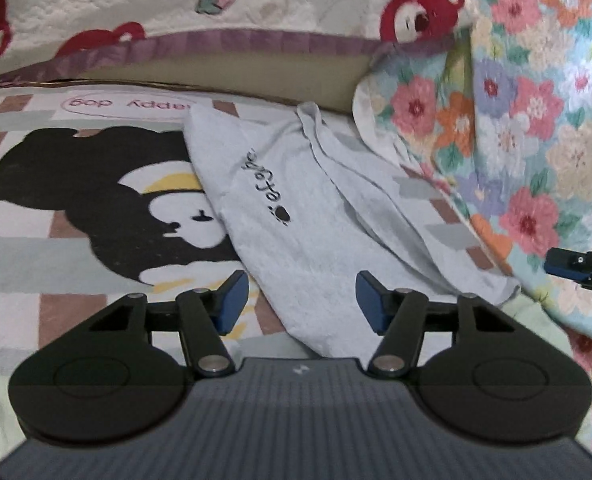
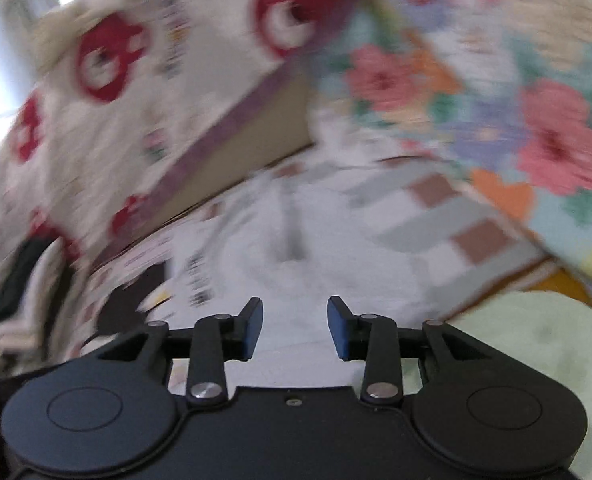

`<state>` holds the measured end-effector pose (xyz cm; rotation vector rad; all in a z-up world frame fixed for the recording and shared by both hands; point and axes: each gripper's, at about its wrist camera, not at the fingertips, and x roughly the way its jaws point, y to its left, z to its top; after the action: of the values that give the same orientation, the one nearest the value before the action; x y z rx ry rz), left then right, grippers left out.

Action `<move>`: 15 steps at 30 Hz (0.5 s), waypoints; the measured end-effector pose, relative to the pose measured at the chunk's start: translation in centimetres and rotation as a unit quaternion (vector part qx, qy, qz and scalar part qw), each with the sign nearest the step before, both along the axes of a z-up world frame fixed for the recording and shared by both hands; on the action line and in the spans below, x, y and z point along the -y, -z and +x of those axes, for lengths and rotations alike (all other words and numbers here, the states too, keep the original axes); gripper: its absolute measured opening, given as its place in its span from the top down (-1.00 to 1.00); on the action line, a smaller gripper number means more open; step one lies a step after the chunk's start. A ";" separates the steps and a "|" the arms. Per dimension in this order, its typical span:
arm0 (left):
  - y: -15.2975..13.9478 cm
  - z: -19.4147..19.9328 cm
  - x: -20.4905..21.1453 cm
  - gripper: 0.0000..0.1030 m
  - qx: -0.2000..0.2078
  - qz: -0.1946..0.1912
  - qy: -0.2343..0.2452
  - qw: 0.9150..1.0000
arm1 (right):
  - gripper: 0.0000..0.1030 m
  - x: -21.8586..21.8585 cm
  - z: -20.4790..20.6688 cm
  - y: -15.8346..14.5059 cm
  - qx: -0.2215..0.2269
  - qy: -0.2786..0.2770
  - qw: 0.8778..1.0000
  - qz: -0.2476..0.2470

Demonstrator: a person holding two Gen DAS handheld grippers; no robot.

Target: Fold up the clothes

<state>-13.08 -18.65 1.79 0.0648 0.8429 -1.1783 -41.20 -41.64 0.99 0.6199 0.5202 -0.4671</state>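
Note:
A light grey garment [image 1: 296, 208] with a small black print lies rumpled on the bed sheet, running from the far middle toward me. My left gripper [image 1: 302, 300] hovers over its near end, open, with nothing between the blue pads. The right gripper [image 1: 568, 266] pokes in at the right edge of the left wrist view, beside the garment's right corner. In the blurred right wrist view my right gripper [image 2: 295, 328] is open above the pale grey garment [image 2: 288, 248], holding nothing.
The patterned sheet [image 1: 56, 184] shows a black cartoon dog. A floral quilt [image 1: 536, 120] is heaped on the right. A cream quilt [image 1: 176, 4] with red bears hangs along the back. A pale green cloth [image 2: 536, 344] lies at the near right.

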 end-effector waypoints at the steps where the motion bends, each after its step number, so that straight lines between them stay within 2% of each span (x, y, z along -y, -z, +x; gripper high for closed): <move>1: 0.2 0.3 -0.3 -0.13 0.002 0.000 -0.004 1.000 | 0.21 -0.9 0.8 -0.5 -0.016 -0.013 1.000 -0.024; 5: 1.5 1.3 -1.2 -0.12 0.008 0.016 -0.018 1.000 | 0.22 -4.6 4.1 -2.3 -0.080 -0.064 0.988 -0.118; 7: 1.7 1.3 -1.3 -0.12 0.007 0.018 -0.016 1.000 | 0.26 -6.4 5.7 -3.2 -0.112 -0.089 0.976 -0.165; 8: 1.5 0.7 -1.2 -0.12 0.013 0.012 -0.005 1.000 | 0.40 -7.4 6.5 -3.7 -0.128 -0.102 0.968 -0.188; 9: 1.2 0.1 -1.1 -0.12 0.019 0.005 0.005 1.000 | 0.35 -8.3 7.3 -4.2 -0.143 -0.114 0.960 -0.211; 10: 1.1 -0.7 -0.9 -0.12 0.026 0.001 0.018 1.000 | 0.27 -8.8 7.0 -4.4 -0.143 -0.118 0.958 -0.220; 12: 1.1 -2.6 -0.4 -0.12 0.040 -0.003 0.044 0.998 | 0.33 -8.9 3.5 -4.3 -0.103 -0.102 0.969 -0.202; 14: 1.1 -4.6 0.2 -0.12 0.053 -0.007 0.071 0.996 | 0.32 -8.4 1.3 -3.2 -0.076 -0.069 0.974 -0.202; 15: 1.0 -5.6 0.5 -0.12 0.060 -0.008 0.084 0.995 | 0.23 -8.1 0.5 -2.5 -0.065 -0.050 0.975 -0.206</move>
<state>-18.64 -19.11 0.75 0.1937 0.7320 -1.3253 -40.66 -33.55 3.48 0.1648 0.5555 -0.5051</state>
